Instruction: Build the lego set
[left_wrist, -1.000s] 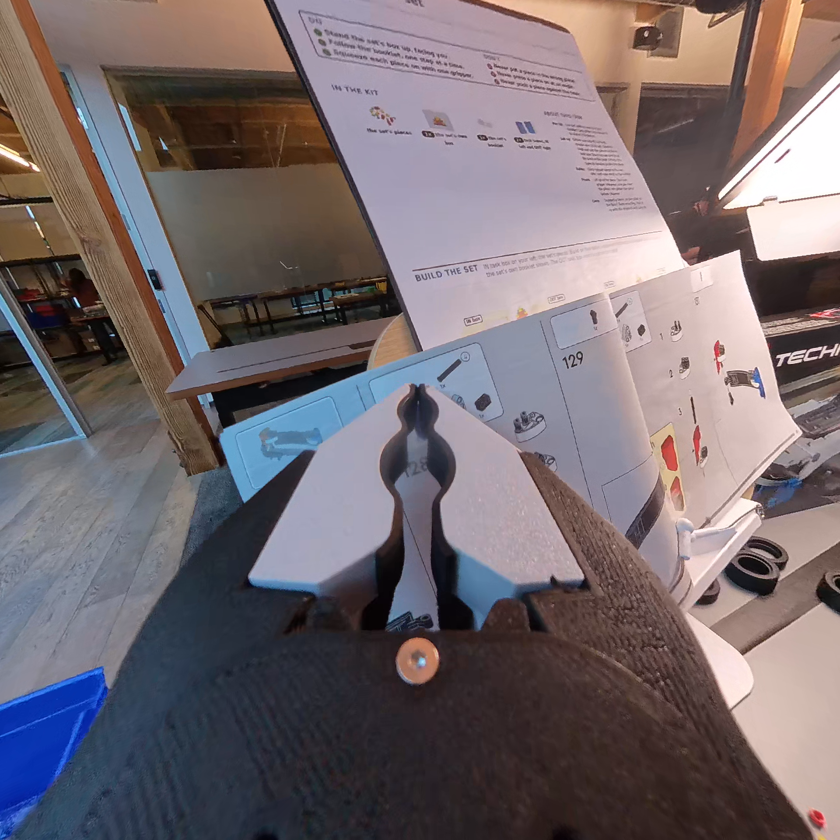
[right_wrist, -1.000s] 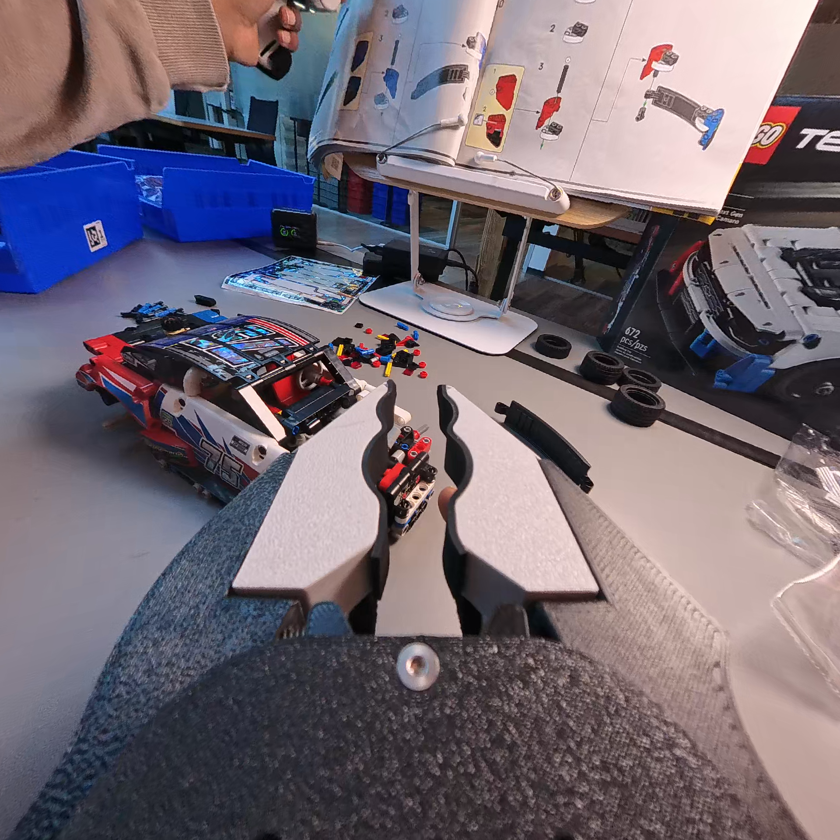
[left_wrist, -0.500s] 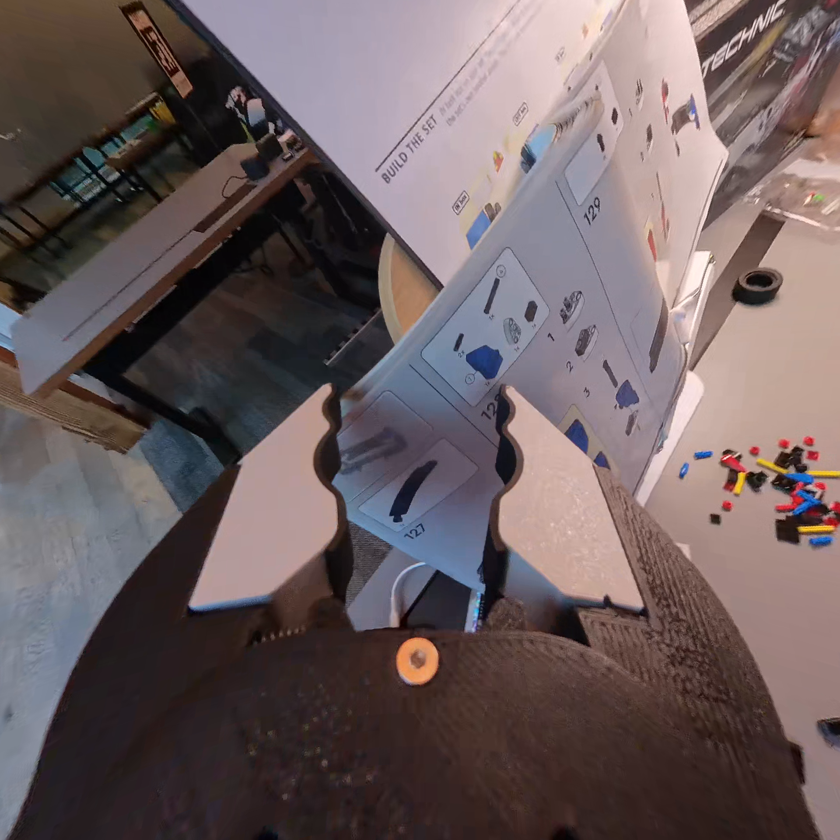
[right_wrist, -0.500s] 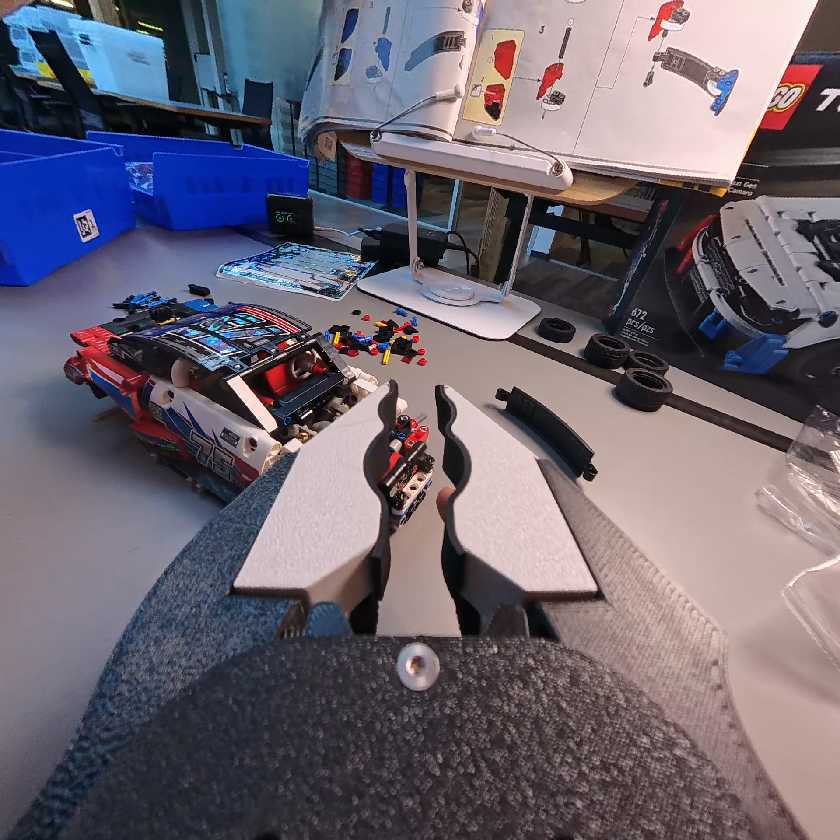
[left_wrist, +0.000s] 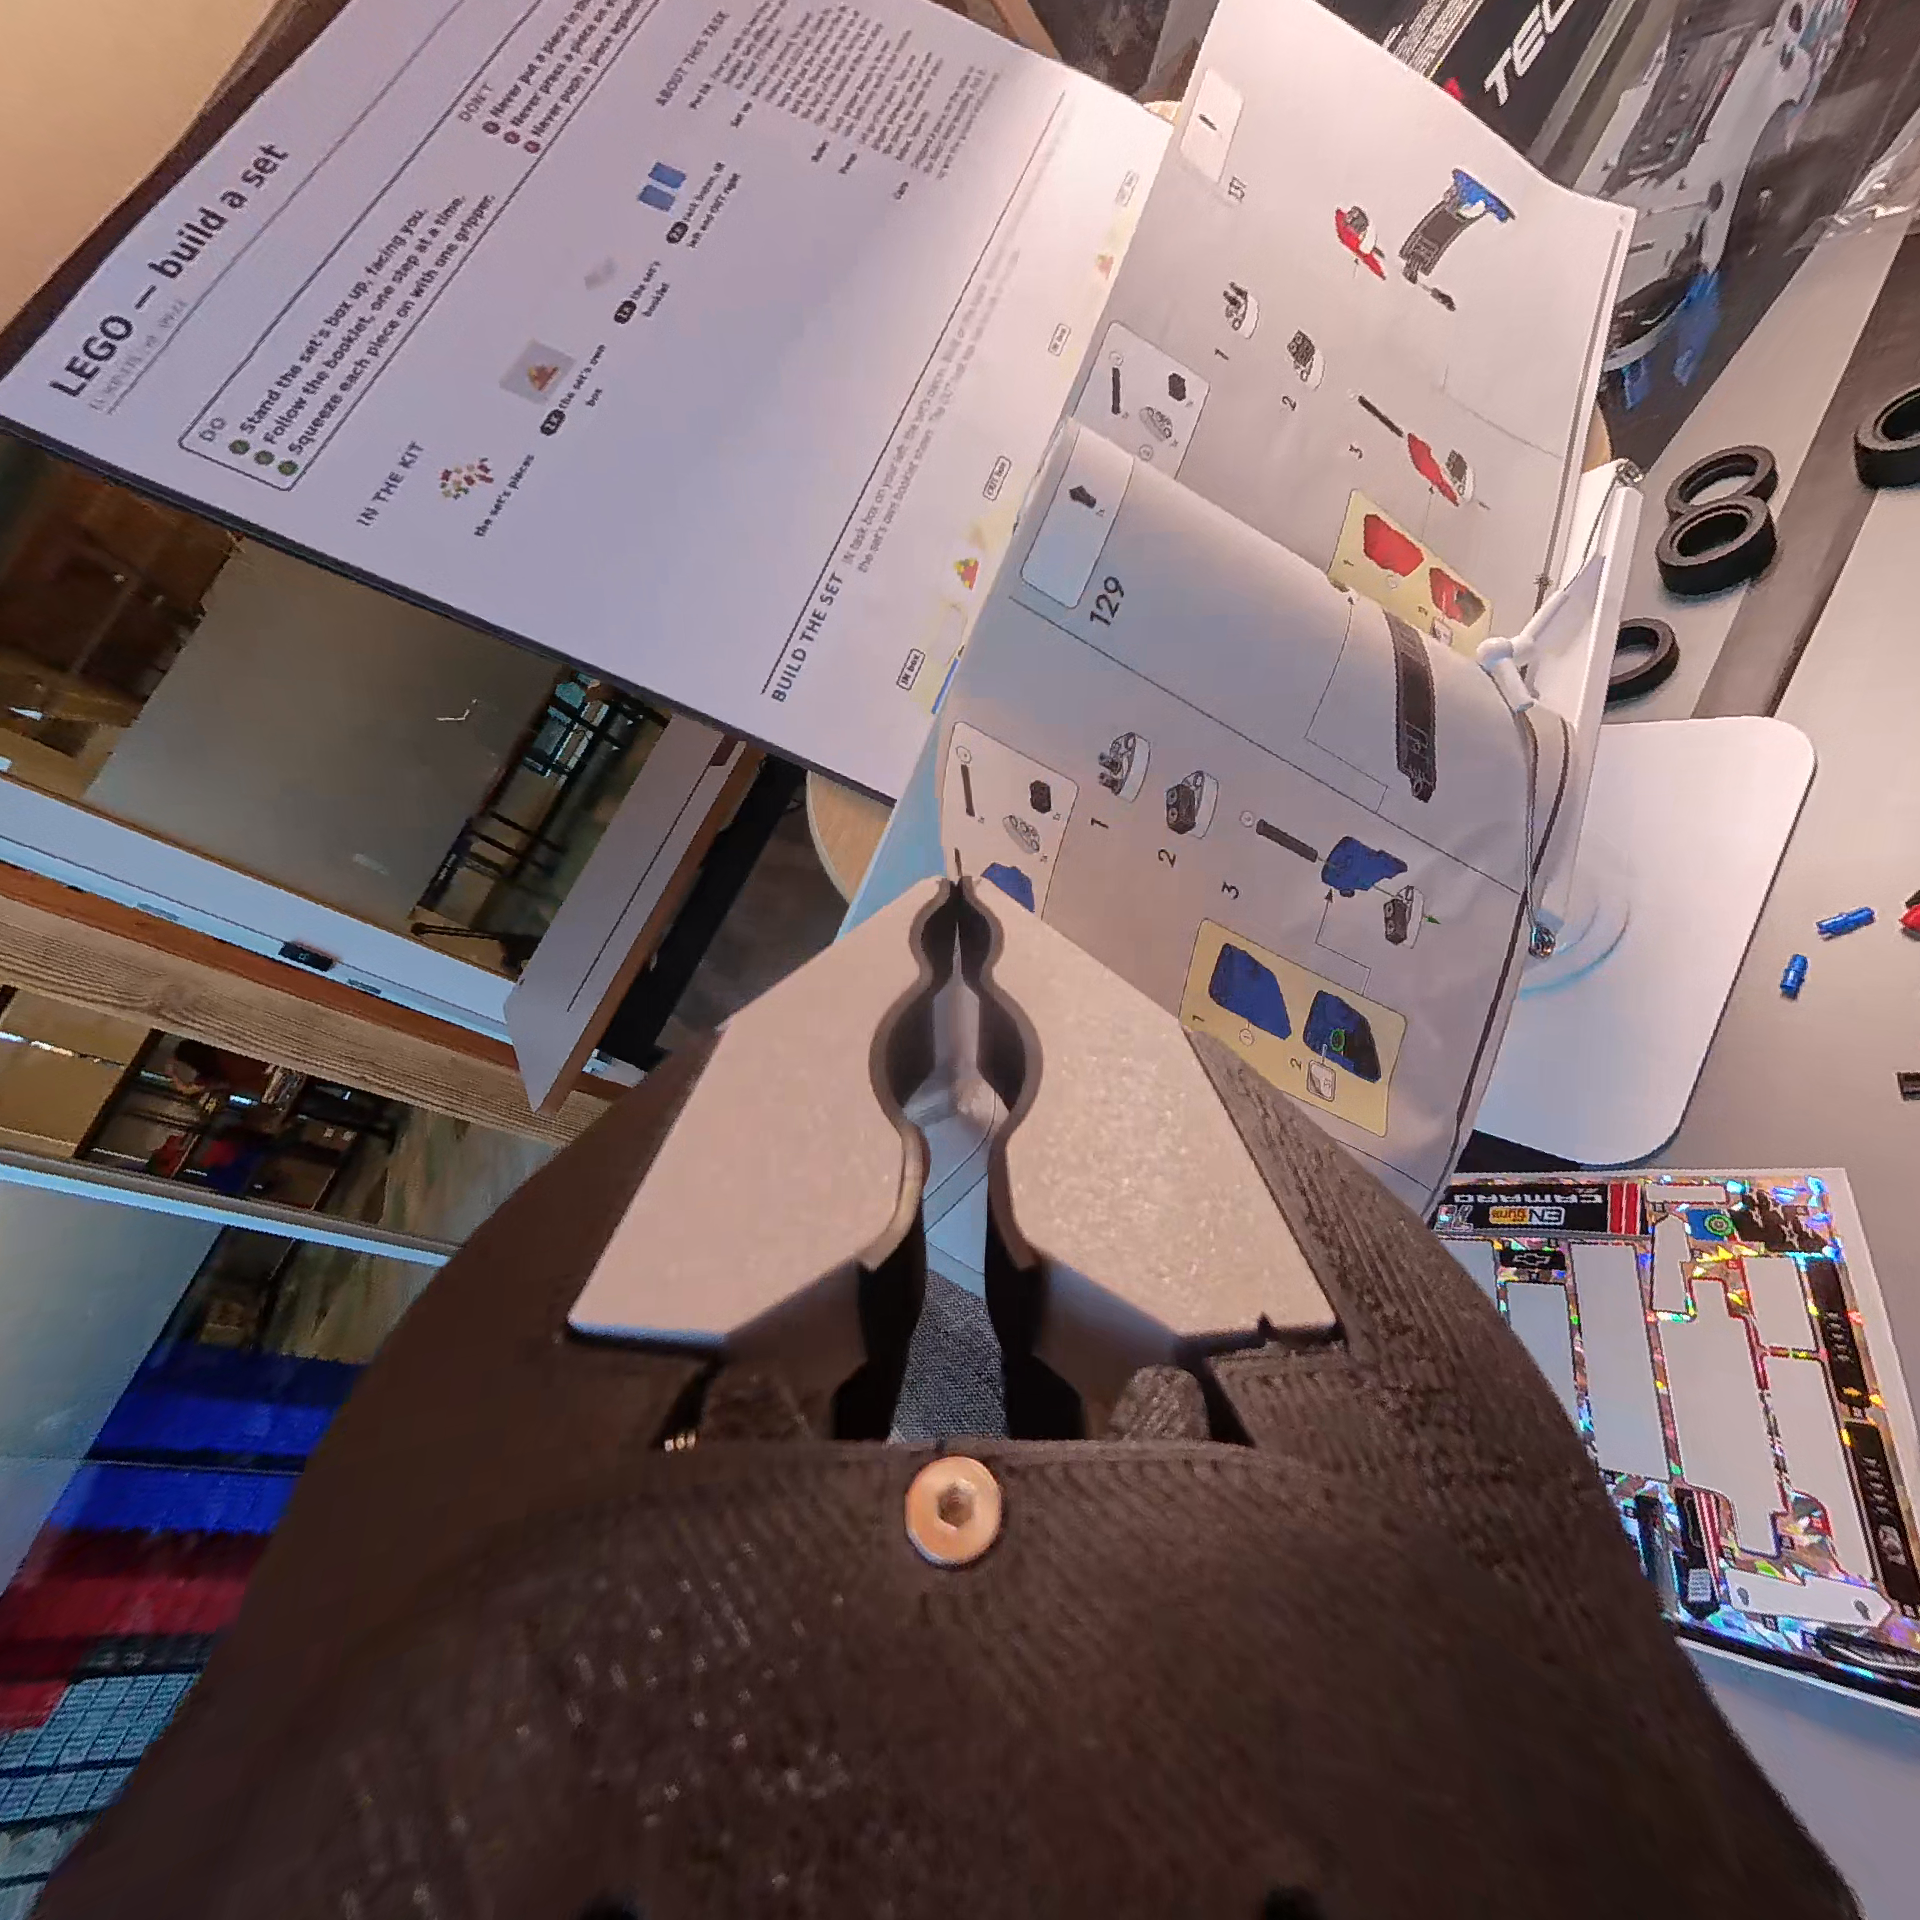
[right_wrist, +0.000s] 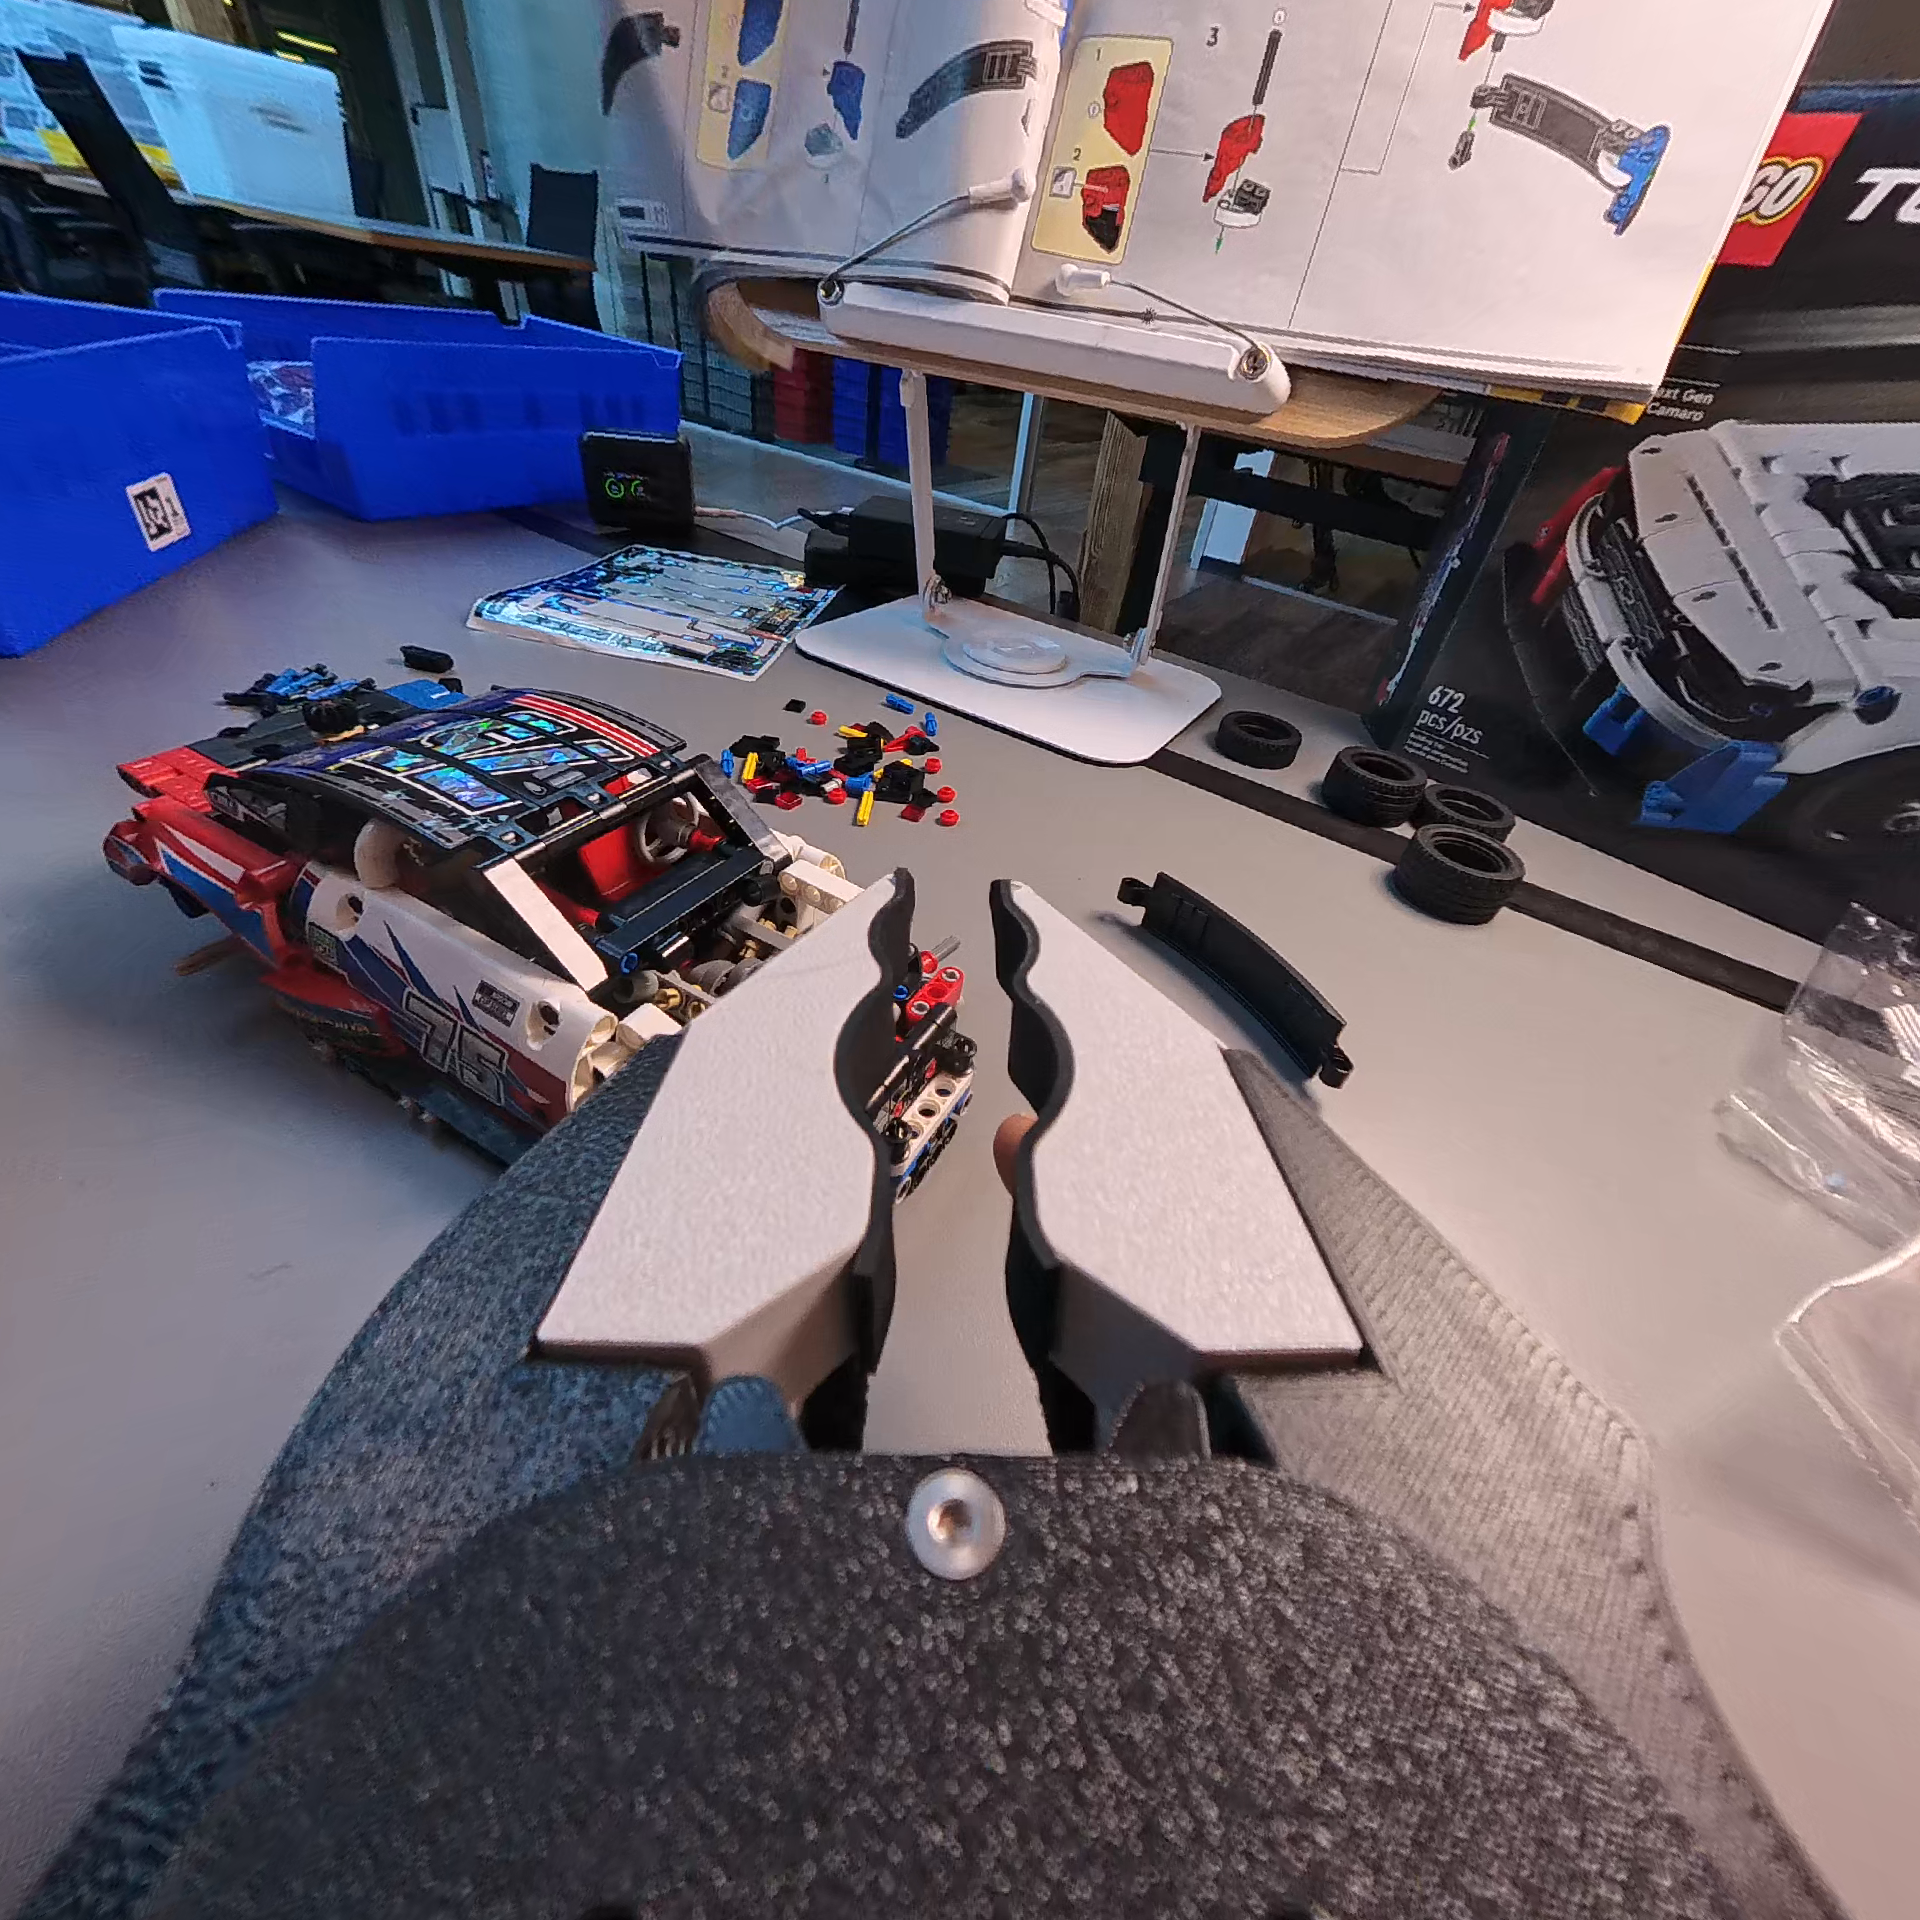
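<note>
1. left gripper (left_wrist: 958, 902) pinches a booklet page (left_wrist: 1226, 831), jaws closed on the sheet's edge.
2. booklet sits on a white stand (right_wrist: 1049, 343) at the table's far side.
3. right gripper (right_wrist: 951, 904) hovers low over the grey table (right_wrist: 1455, 1091), jaws narrowly apart, empty.
4. lego car (right_wrist: 447, 883) lies just left of it; loose pieces (right_wrist: 842, 769) beyond; 4 tyres (right_wrist: 1455, 868) near the box (right_wrist: 1714, 623).
</note>
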